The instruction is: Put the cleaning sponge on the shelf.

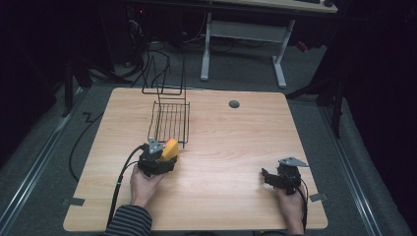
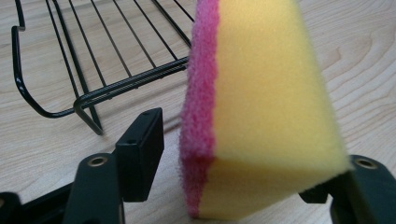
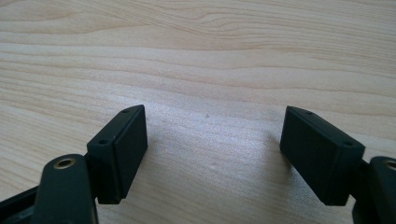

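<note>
While tilted toward rack (image 1: 169,119) | left hand-held gripper (image 1: 164,158) | brackets sponge (image 1: 171,148)

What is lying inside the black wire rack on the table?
Nothing lies inside the wire rack; bare table wood shows through its bars. The yellow and pink sponge stands outside, before the rack's front edge, between the left gripper's jaws. The sponge covers part of that edge.

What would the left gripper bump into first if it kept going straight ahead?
The yellow and pink sponge, already standing between its jaws. Past that, probably the near edge of the black wire rack on the table, though depth is hard to judge.
</note>
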The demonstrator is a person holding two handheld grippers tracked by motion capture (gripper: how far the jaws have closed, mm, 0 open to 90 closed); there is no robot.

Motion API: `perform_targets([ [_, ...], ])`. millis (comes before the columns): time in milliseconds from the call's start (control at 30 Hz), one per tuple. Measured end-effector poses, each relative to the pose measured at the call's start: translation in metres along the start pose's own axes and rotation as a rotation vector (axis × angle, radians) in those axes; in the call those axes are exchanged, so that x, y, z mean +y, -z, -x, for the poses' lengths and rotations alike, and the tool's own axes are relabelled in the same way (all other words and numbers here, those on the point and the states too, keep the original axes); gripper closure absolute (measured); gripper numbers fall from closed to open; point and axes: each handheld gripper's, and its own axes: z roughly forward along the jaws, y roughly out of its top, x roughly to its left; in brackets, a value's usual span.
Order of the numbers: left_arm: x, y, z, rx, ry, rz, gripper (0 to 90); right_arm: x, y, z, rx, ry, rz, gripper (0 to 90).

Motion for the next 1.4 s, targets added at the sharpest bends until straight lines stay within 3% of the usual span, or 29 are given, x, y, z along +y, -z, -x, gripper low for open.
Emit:
perform_targets([
  [400, -0.001, -0.002, 0.000, 0.010, -0.005, -0.013, 45.4, 0.000, 0.000, 0.000, 0.000, 0.002, 0.000, 23.4],
  [833, -0.001, -0.002, 0.000, -0.008, -0.001, -0.011, 58.6, 0.000, 0.000, 0.000, 0.000, 0.002, 0.000, 23.4],
  [1400, 0.001, 0.008, -0.002, -0.017, 0.002, 0.011, 61.2, 0.000, 0.000, 0.000, 0.000, 0.002, 0.000, 23.4],
])
